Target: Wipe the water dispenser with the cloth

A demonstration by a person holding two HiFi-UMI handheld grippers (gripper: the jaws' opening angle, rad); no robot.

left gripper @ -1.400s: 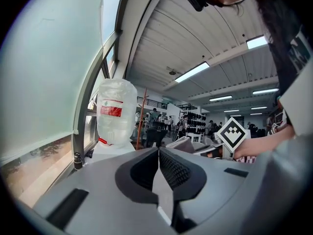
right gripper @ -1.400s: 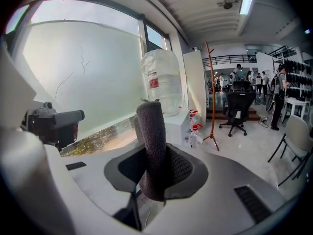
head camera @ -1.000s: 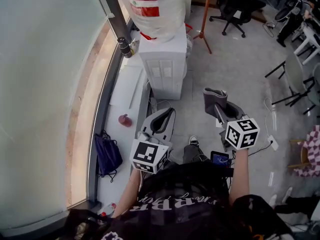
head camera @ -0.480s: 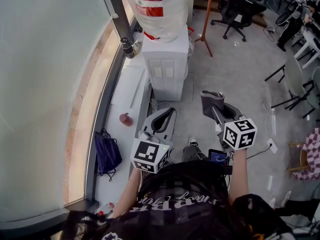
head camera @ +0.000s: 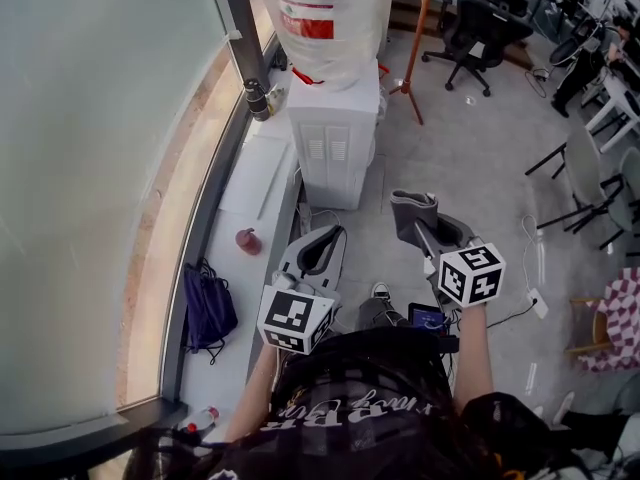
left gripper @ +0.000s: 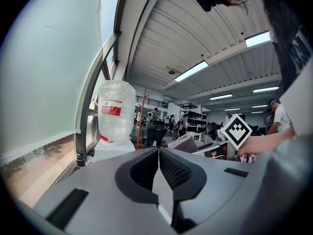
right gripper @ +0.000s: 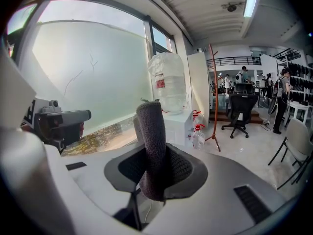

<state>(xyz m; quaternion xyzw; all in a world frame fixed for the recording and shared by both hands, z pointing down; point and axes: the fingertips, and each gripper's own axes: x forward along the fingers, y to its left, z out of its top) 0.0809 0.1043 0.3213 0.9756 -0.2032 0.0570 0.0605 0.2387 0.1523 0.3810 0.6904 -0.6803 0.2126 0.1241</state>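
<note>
Grey office floor (head camera: 470,168) is seen spreading to the right of the water dispenser (head camera: 333,143), and a tall frosted window (head camera: 90,168) is set along its left. The dispenser, a white cabinet crowned by a large inverted bottle (head camera: 325,13), is stood against the window ledge (head camera: 250,183), well ahead of both grippers and touched by neither. A black office chair (head camera: 470,18) is placed beyond it to the right, and a dark bag (head camera: 208,306) is left on the ledge on its near side.

The left gripper (head camera: 318,253) is held low, short of the dispenser, its jaws brought together with nothing between them. The right gripper (head camera: 432,230) is held further to the right of the dispenser, and its jaws are clamped on the cloth (right gripper: 150,141), a dark grey roll stood upright out of them.

Wiping is judged not yet begun. For the step in hand, the gap to the dispenser should be closed first. The free end of the cloth should then be laid flat on a white panel, and light, overlapping strokes drawn from the top downward, so that the bottle is not knocked.
</note>
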